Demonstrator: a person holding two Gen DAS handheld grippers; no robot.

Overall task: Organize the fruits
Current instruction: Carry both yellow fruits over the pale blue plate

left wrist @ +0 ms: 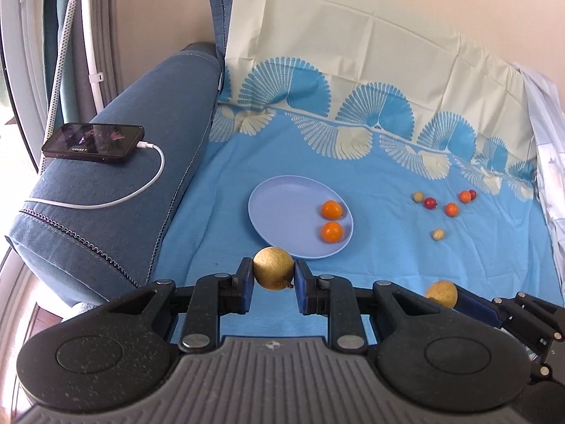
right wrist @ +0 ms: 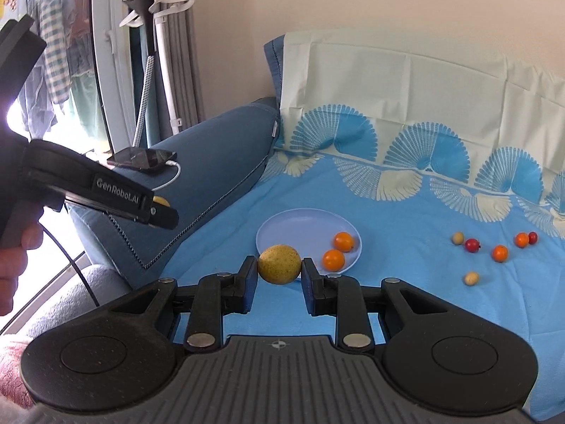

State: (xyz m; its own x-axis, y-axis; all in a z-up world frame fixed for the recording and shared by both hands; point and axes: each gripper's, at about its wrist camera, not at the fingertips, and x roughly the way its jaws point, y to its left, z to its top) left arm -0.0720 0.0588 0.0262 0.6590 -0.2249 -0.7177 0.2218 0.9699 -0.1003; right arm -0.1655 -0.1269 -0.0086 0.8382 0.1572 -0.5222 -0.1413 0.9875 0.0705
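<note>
Gripping a round, yellow-brown speckled fruit (left wrist: 273,268) between its blue pads, the left gripper (left wrist: 273,275) is closed on it from both sides, the fruit showing a small dark stub at its lower edge; this fruit hangs just in front of the near rim of the plate (left wrist: 279,212). The right gripper (right wrist: 279,270) is likewise clamped on a second yellow speckled fruit (right wrist: 279,264), round and slightly flattened, also held just before the plate's near rim and clear of the cloth. In the left wrist view this second fruit appears to the right of the first, near the plate's front right. The plate itself is pale lavender, shallow and round, resting flat on a blue bedsheet (left wrist: 388,247) printed with fan patterns. Two orange fruits (left wrist: 332,221) sit on the right half of the plate, one behind the other, close together. To the right of the plate, well apart from it, loose small fruits (left wrist: 445,208) lie on the sheet: two orange, two dark red and two pale tan, the nearest tan one lying alone. Left of the plate, a blue sofa armrest (left wrist: 141,162) carries a dark phone (left wrist: 93,141) with a white cable plugged in. Beyond the plate, the sheet rises cream-coloured up the backrest.
</note>
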